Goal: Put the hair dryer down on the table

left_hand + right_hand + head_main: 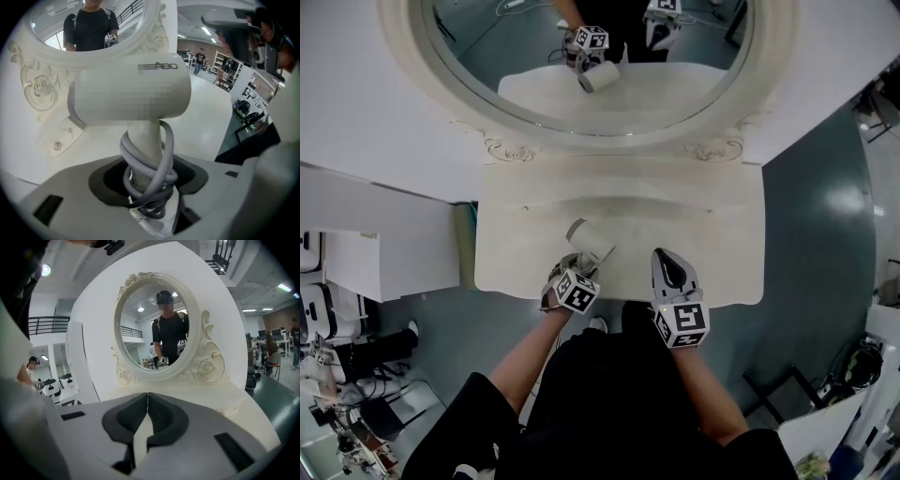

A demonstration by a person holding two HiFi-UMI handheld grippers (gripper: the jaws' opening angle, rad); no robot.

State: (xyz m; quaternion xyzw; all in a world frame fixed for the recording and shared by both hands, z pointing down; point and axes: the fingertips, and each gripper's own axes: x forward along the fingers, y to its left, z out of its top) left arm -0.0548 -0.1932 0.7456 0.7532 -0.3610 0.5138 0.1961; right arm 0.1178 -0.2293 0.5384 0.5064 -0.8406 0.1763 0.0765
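Hand-held gripper [151, 183] holds hair dryer [133, 96] above table [722, 258] edge.

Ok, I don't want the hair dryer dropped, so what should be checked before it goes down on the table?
1. Left tongs clamped on the hair dryer handle: ok.
2. Cord wound round the handle, not dangling: ok.
3. Table free of other things where the dryer heads: ok.
4. Right tongs shut, empty, off to the side: ok.
5. Dryer's gap above the tabletop: cannot tell.
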